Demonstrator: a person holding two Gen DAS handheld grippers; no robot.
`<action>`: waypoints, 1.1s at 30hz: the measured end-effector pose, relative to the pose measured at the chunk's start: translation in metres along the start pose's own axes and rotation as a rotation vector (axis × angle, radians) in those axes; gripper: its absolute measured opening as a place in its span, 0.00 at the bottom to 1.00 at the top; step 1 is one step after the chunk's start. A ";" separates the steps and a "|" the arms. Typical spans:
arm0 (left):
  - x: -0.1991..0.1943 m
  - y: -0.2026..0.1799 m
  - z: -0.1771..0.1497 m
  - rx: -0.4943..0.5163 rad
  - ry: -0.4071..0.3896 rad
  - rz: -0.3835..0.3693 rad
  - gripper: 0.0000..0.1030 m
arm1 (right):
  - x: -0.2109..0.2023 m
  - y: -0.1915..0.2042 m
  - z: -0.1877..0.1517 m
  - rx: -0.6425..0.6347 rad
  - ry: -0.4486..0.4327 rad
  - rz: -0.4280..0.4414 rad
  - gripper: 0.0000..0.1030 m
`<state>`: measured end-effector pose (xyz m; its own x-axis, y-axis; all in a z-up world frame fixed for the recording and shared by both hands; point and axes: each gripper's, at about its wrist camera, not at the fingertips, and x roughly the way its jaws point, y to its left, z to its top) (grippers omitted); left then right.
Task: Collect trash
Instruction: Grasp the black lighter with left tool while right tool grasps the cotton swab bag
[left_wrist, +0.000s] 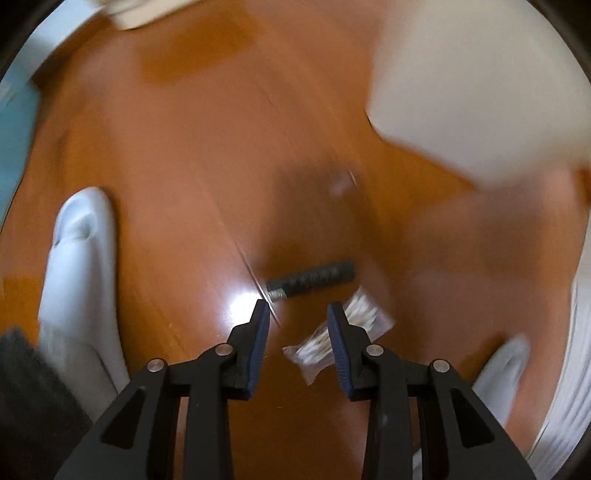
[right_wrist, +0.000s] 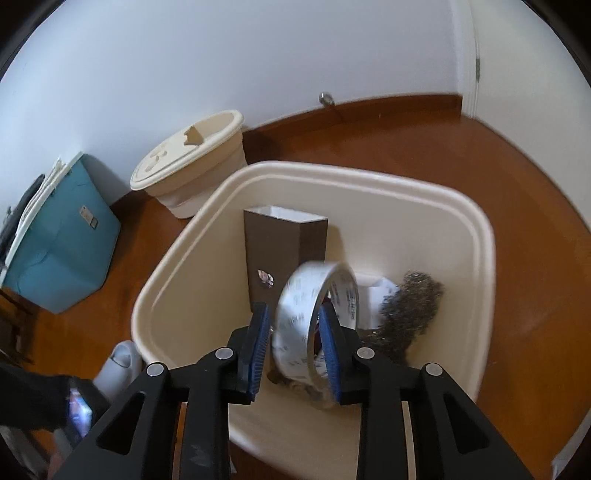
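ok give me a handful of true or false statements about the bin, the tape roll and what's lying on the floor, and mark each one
1. The tape roll sits between the right gripper fingers, over the open cream bin. True.
2. The brown box lies on the floor outside the bin. False: it stands upright inside the bin.
3. A metal scouring pad is in the bin. True.
4. The left gripper is clamped on the packet of cotton swabs. False: its jaws stand apart above the floor, and the packet lies beneath them, ungripped.
5. A dark cylindrical item lies on the wooden floor just beyond the left gripper. True.
6. The second cream bin by the wall is open. False: a lid covers it.
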<state>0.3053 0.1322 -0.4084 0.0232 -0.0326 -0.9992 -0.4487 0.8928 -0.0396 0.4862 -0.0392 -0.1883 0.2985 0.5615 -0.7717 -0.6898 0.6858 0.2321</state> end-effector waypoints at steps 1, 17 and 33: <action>0.007 -0.005 0.000 0.058 0.018 0.019 0.30 | -0.008 0.000 -0.003 0.003 -0.016 0.001 0.29; 0.072 -0.045 0.011 0.632 0.103 0.094 0.31 | -0.065 -0.051 -0.114 0.304 -0.045 0.075 0.41; 0.025 0.042 0.028 0.104 -0.030 -0.066 0.17 | 0.085 0.137 -0.265 -0.832 0.325 0.187 0.51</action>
<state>0.3124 0.1818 -0.4351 0.0774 -0.0811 -0.9937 -0.3506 0.9308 -0.1033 0.2417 -0.0199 -0.3794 0.0207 0.3857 -0.9224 -0.9990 -0.0294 -0.0347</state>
